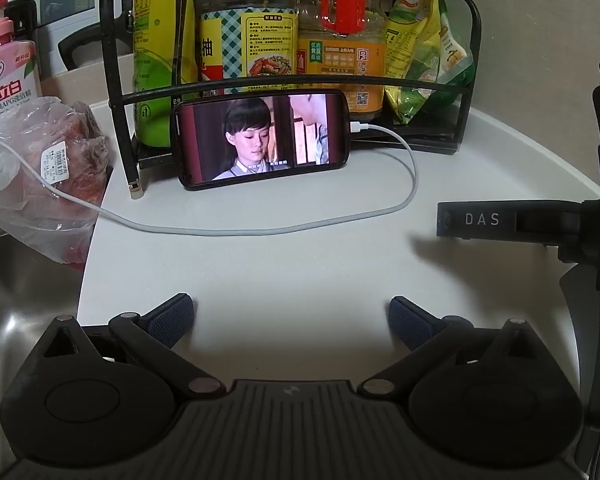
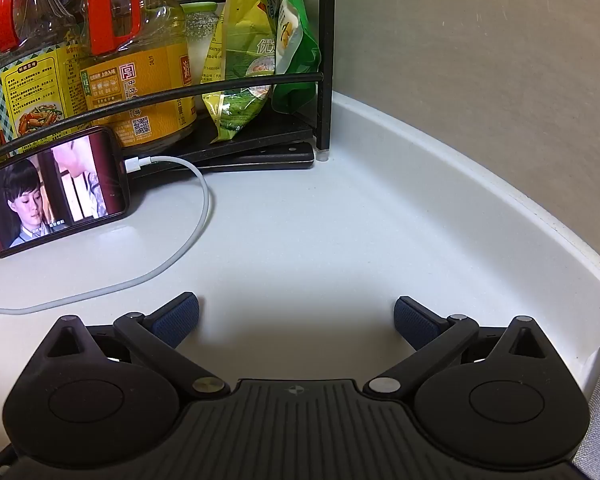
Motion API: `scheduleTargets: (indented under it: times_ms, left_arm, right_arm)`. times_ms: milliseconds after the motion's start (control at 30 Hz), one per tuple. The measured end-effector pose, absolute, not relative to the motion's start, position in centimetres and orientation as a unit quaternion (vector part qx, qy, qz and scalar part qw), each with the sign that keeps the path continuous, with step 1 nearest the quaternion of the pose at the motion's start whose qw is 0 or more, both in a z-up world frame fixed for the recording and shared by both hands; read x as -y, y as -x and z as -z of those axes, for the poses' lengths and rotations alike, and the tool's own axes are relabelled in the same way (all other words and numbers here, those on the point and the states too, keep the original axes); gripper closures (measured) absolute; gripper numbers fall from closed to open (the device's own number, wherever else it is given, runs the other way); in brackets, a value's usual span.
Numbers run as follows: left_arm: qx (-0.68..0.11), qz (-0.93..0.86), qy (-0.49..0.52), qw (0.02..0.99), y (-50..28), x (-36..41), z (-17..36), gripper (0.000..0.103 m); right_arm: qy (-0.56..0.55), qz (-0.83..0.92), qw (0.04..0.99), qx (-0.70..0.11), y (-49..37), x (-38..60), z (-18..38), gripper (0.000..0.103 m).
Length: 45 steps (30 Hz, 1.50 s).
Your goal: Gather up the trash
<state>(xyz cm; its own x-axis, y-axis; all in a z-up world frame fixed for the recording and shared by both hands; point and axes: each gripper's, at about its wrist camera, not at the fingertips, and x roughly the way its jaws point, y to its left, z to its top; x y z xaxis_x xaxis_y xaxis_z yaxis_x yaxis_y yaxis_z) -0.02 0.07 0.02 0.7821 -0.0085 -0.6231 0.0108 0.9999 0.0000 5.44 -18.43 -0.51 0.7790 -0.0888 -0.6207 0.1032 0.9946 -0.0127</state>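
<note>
Plastic bag [image 1: 40, 184] slumped, no clear axis

Left gripper [image 1: 291, 322] hovering over white worktop [image 1: 284, 264], blue-padded jaws standing wide, nothing between them. Black smartphone [image 1: 260, 139] leaning against black wire rack [image 1: 292, 84], screen playing video. White charging cable [image 1: 260, 229] looping from phone's right end across worktop toward left. Crumpled clear plastic bag [image 1: 44, 184] with reddish contents lying at left edge. Pink pump bottle [image 1: 6, 68] standing behind bag. Right gripper [image 1: 500, 220], marked DAS, showing at right edge.
</note>
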Motion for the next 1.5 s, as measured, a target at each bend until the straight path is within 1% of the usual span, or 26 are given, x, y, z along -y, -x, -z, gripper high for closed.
scheduleTargets:
  times_ms: [167,367,433,500,633,767,867,967,1033,1133,1267,1500]
  left_arm:
    - [-0.329,0.021,-0.004,0.944,0.2,-0.2,-0.1,0.000]
    - [-0.319,0.125,-0.016,0.939,1.5,1.5,-0.1,0.000]
    - [-0.305,0.149,-0.018,0.940,2.2,1.8,-0.3,0.000]
    - [-0.272,0.161,-0.028,0.948,3.4,2.1,-0.7,0.000]
    - [-0.215,0.213,-0.047,0.952,7.1,4.0,-2.7,0.000]
    - [-0.207,0.260,-0.056,0.941,12.4,6.2,-5.8,0.000]
    - [-0.206,0.302,-0.082,0.927,17.7,8.2,-8.0,0.000]
    - [-0.208,0.315,-0.103,0.920,22.6,9.7,-9.1,0.000]
    - [-0.218,0.315,-0.093,0.919,25.3,9.8,-9.3,0.000]
    - [-0.228,0.322,-0.075,0.916,28.6,9.3,-9.5,0.000]
    - [-0.226,0.317,-0.082,0.917,31.8,8.7,-10.0,0.000]
    - [-0.197,0.310,-0.105,0.924,35.5,8.1,-11.7,0.000]
  right_arm:
    - [-0.011,0.051,0.943,-0.328,-5.4,18.4,0.5,0.000]
    - [-0.003,0.033,0.943,-0.330,-5.4,18.2,0.5,0.000]
    - [-0.005,0.036,0.945,-0.325,-4.2,18.5,0.0,0.000]
    - [0.015,0.069,0.953,-0.294,-1.1,18.9,-1.6,0.000]
    - [0.076,0.112,0.969,-0.207,9.1,20.4,-6.2,0.000]
    - [0.071,0.151,0.976,-0.143,22.1,23.4,-9.5,0.000]
    - [0.020,0.191,0.974,-0.122,30.3,26.0,-9.6,0.000]
    - [-0.017,0.255,0.953,-0.162,35.6,27.9,-8.8,0.000]
    - [-0.035,0.284,0.945,-0.159,39.1,28.1,-8.5,0.000]
    - [-0.063,0.277,0.947,-0.151,43.2,28.4,-8.2,0.000]
    - [-0.086,0.279,0.944,-0.151,46.1,28.5,-8.1,0.000]
    - [-0.103,0.259,0.951,-0.135,48.6,27.7,-8.8,0.000]
